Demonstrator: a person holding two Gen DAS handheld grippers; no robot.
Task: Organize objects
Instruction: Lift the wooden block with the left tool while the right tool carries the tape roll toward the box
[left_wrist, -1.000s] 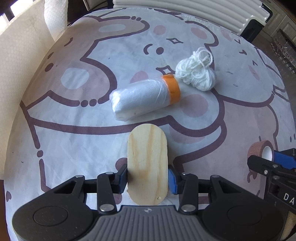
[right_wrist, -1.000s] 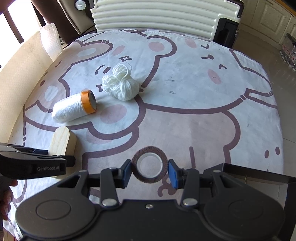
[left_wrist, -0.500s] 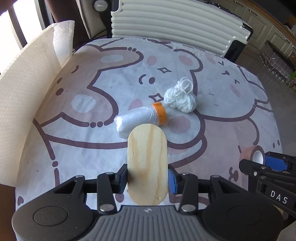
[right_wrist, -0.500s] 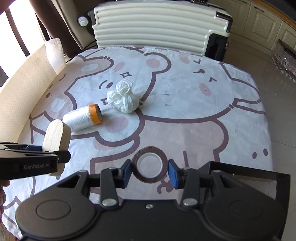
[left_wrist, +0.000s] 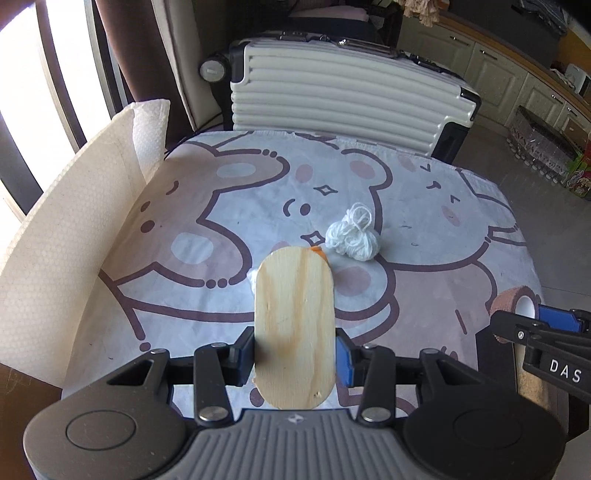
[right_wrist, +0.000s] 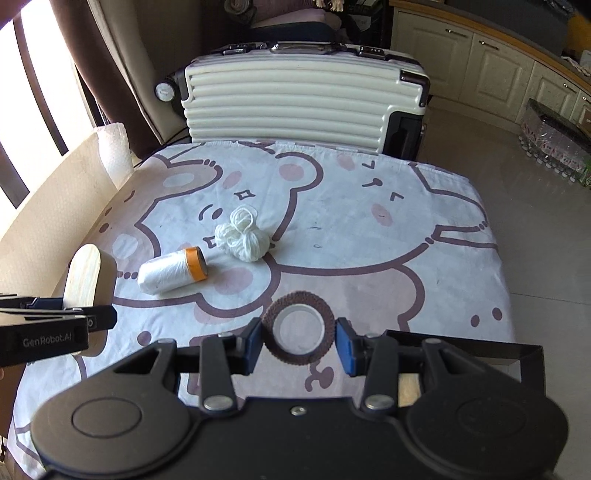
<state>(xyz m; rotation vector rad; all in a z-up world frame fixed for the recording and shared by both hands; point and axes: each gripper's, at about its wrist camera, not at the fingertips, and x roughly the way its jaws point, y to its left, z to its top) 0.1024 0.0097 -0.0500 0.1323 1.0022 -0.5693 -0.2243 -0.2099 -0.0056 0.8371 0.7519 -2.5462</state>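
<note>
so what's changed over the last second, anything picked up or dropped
Both tongs rose and pulled back from the table: the cloth looks farther off and the suitcase has come into view. Nothing was grabbed or released. The left tongs still clamp the wooden block, the right tongs the brown tape roll. Yarn and plastic roll stayed put.

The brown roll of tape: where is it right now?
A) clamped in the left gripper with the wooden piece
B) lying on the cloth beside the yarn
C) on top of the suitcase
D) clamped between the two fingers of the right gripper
D: the right wrist view shows the brown roll of tape pinched between the blue pads of the right gripper, off the cloth, while the left gripper holds only the wooden piece.
</note>
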